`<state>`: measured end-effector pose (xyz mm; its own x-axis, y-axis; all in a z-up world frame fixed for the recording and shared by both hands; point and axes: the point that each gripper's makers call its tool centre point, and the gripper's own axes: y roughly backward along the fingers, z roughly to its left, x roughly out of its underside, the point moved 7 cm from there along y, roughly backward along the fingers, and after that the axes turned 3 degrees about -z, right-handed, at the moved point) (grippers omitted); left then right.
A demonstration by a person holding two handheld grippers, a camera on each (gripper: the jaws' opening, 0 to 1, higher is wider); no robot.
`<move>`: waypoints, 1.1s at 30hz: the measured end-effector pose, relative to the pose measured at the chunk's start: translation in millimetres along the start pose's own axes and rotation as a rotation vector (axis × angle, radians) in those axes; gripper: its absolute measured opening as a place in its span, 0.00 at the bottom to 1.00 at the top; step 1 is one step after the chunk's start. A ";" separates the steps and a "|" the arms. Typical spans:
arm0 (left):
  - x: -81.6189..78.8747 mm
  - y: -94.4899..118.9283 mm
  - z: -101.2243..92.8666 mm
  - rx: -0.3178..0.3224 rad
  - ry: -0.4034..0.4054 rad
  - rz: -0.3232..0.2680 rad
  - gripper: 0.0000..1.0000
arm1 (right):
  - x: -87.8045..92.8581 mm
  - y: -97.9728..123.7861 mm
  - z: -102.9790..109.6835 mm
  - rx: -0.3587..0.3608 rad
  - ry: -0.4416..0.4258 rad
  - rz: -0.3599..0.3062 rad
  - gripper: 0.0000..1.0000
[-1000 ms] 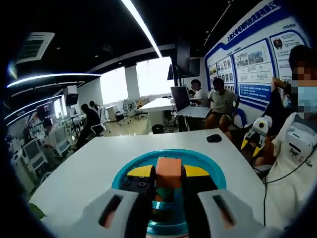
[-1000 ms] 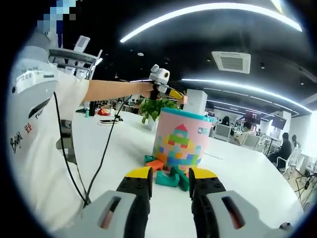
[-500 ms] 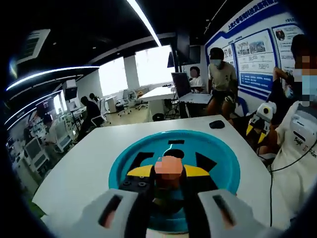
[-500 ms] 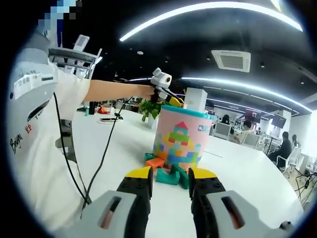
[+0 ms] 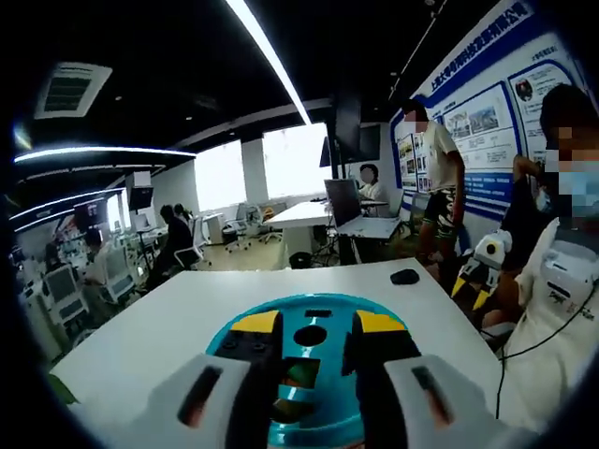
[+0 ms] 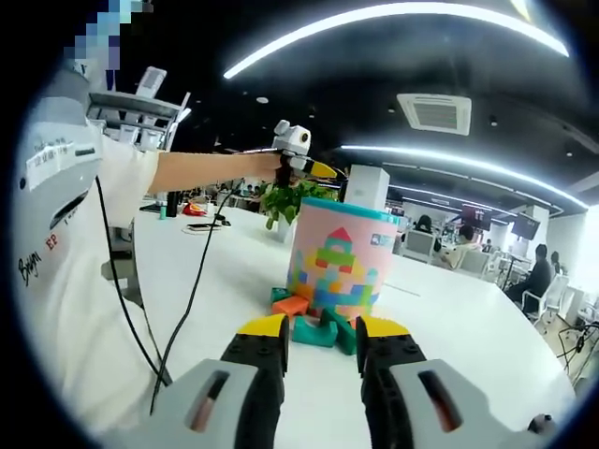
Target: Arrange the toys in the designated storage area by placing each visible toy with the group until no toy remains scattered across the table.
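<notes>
toy blocks [image 6: 314, 323] (orange and teal) are seen in the right gripper view, gathered on the white tabletop [image 6: 440, 327] against the foot of a pink tub [image 6: 339, 259] printed with a block pattern. the tub is topped by a teal lid [image 5: 309, 329], which in the left gripper view is pierced by shaped slots, with coloured pieces glimpsed through one slot. the left hand-held gripper [image 5: 309, 332] is held just above that lid, its jaws parted by a small gap with nothing caught between them; it is also seen from the right gripper view [image 6: 301, 166], raised over the tub on an outstretched arm. the right hand-held gripper [image 6: 321, 335] is held low over the tabletop short of the blocks, jaws slightly apart and empty. a potted plant [image 6: 292, 201] stands behind the tub.
</notes>
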<state>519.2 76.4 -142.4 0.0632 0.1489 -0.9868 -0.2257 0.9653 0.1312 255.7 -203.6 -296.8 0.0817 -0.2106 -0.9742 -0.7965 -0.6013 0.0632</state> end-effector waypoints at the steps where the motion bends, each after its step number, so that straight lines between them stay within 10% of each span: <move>1: -5.7 1.5 -0.4 -0.021 0.020 -0.033 0.31 | -0.6 0.7 -0.3 0.005 0.000 0.000 0.29; 7: -31.8 11.7 -27.1 -0.005 0.166 -0.108 0.32 | -5.1 4.6 0.7 0.014 0.014 -0.009 0.29; 12: -34.1 26.3 -59.5 -0.042 -0.045 0.002 0.41 | -6.0 1.7 3.8 0.011 0.010 -0.020 0.28; 17: -34.1 44.5 -74.7 -0.031 -0.045 0.006 0.41 | -4.1 -3.4 15.6 -0.025 0.021 -0.005 0.28; 33: 27.6 62.8 -110.6 0.014 -0.141 0.095 0.36 | -9.2 -5.2 22.1 -0.036 0.050 -0.009 0.28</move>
<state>399.3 117.4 -171.9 0.1786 0.2670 -0.9470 -0.2237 0.9483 0.2251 245.8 -181.5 -293.0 0.1194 -0.2426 -0.9627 -0.7738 -0.6303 0.0629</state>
